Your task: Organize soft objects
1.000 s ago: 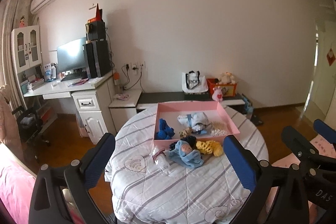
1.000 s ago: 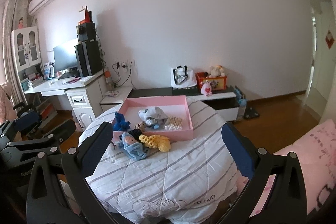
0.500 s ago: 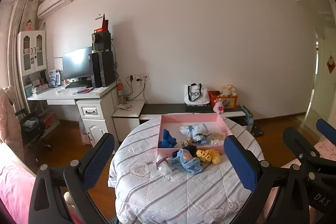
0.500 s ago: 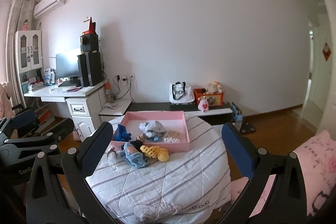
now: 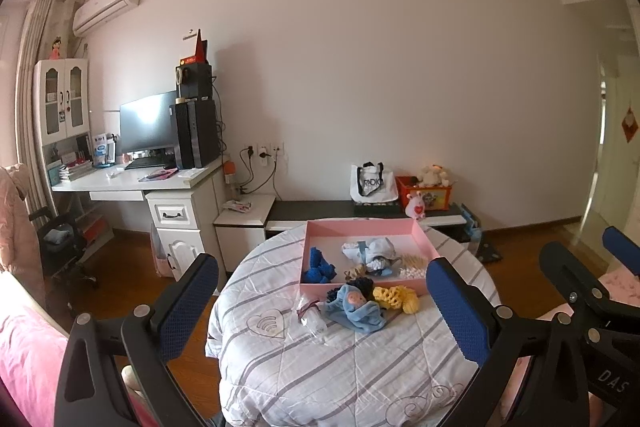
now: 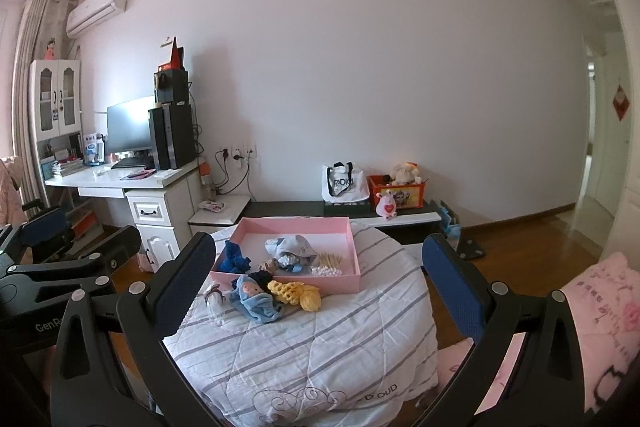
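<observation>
Jaws wide apart, empty, both grippers (image 5: pixel 322 301) (image 6: pixel 318 277)

White desk (image 5: pixel 132 183), monitor (image 5: pixel 149 123), air conditioner (image 5: pixel 107 5), tote bag (image 5: pixel 373 183), wall cabinet (image 5: pixel 62 99)

Tray (image 5: pixel 428 247) pink; quilt (image 5: pixel 340 367) white, grey stripes; doll (image 5: pixel 354 309) light blue; crochet piece (image 5: pixel 396 298) yellow; gripper pads (image 5: pixel 188 307) blue, dotted texture.
</observation>
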Tool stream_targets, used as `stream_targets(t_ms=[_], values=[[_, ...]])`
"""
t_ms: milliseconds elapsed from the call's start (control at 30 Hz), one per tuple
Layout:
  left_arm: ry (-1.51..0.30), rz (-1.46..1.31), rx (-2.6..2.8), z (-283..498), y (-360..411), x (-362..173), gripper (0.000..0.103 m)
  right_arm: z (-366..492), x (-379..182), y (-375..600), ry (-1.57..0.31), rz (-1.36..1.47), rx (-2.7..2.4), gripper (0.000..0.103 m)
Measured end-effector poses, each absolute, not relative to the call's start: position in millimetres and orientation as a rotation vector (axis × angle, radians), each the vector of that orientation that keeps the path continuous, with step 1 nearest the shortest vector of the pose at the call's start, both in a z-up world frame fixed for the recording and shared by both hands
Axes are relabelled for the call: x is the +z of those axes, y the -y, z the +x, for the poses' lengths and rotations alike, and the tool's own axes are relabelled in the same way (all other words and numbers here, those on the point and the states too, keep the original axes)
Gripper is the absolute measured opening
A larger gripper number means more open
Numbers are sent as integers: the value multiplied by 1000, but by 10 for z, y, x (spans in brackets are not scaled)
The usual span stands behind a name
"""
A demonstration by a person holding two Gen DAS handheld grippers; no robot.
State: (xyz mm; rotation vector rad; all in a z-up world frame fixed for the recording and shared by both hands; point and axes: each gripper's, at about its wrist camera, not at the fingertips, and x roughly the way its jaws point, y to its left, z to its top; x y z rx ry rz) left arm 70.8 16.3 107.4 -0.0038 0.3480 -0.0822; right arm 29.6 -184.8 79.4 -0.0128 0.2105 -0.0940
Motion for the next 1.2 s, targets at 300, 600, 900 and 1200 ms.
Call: stream_targets(t_ms=[300,600,900,1200], values=[[-364,-6,-82,760,-167,1058,103,299,767,1826,-227,-7,-88,103],[-387,-7,-82,872,-183,1021,103,396,745,1805,-254,-7,-88,103],[-444,-13,-84,1108,-205,910,103,607,641,1831,-307,0,-94,103],[-537,-6,-88,1513,-200,754,103,958,412,1879,-399,5,-103,103]])
